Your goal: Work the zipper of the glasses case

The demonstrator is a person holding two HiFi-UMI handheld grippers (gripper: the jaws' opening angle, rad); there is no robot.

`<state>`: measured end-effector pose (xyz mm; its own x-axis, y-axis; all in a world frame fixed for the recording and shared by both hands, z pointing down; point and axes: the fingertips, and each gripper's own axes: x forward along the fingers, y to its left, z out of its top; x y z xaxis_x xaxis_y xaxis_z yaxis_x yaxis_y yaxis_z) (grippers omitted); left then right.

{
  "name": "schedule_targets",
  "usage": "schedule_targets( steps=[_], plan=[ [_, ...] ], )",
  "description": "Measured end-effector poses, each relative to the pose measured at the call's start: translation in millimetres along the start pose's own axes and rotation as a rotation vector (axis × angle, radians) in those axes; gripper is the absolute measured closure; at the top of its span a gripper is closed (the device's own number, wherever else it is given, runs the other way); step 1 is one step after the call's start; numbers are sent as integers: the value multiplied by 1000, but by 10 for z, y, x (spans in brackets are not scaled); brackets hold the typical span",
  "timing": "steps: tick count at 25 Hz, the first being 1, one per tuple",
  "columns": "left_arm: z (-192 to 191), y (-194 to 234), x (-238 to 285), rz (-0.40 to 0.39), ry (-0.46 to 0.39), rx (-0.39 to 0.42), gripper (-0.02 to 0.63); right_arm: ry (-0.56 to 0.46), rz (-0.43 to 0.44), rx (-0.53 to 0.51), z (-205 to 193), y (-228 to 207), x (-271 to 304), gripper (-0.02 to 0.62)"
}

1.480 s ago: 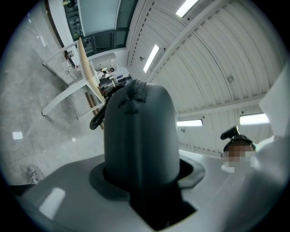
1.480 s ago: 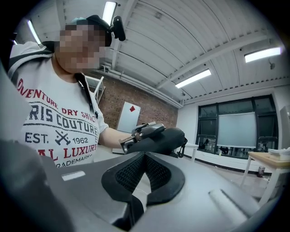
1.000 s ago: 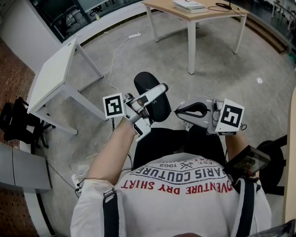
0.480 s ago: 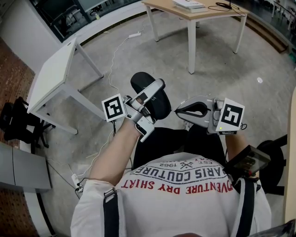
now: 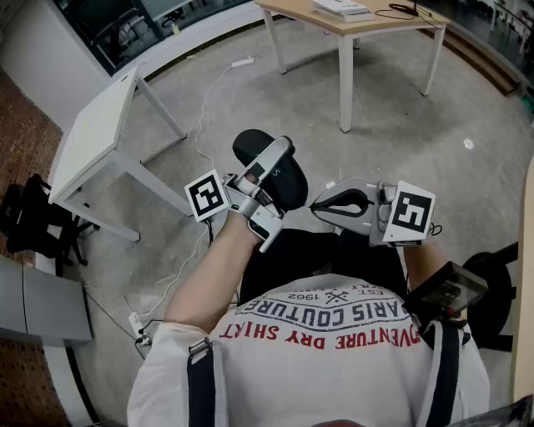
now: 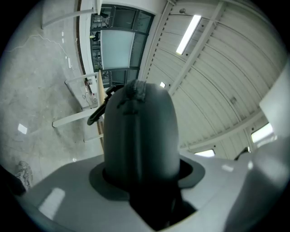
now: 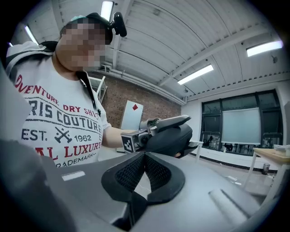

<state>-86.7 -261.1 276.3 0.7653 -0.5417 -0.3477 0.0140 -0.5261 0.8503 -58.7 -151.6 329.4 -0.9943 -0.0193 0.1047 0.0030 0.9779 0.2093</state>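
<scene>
A black zip-up glasses case (image 5: 288, 182) is held above my lap, with my left gripper (image 5: 271, 163) shut on it. In the left gripper view the case (image 6: 140, 136) stands up between the jaws, and a dark loop (image 6: 97, 111) hangs at its top left edge. My right gripper (image 5: 317, 207) is just right of the case, its tip pointing at it but a small gap apart. Its black pads (image 7: 136, 174) meet with nothing between them. In the right gripper view the case (image 7: 170, 138) lies straight ahead, with the left gripper's upper finger (image 7: 170, 121) lying over its top.
A white table (image 5: 92, 133) stands at the left and a wooden-topped table (image 5: 350, 25) at the back. A white cable (image 5: 209, 92) runs over the concrete floor. A dark chair (image 5: 492, 283) is at the right. My black-trousered legs (image 5: 292, 254) are below the grippers.
The left gripper has carried the case a little up and to the left. The right gripper has shifted slightly left towards the case, still shut.
</scene>
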Motion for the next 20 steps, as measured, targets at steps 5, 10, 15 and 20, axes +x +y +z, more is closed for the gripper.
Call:
schedule_targets(
  steps=[5, 10, 15, 20],
  plan=[
    [-4, 46, 0, 7, -30, -14, 357, 13, 14, -5, -65, 50, 52, 594],
    [7, 87, -12, 14, -56, -31, 357, 21, 24, -38, -79, 61, 86, 594],
    [24, 92, -12, 10, -81, -50, 357, 16, 14, -11, -59, 64, 121, 594],
    [56, 136, -21, 5, -136, -87, 357, 5, 1, -10, -66, 47, 129, 594]
  ],
)
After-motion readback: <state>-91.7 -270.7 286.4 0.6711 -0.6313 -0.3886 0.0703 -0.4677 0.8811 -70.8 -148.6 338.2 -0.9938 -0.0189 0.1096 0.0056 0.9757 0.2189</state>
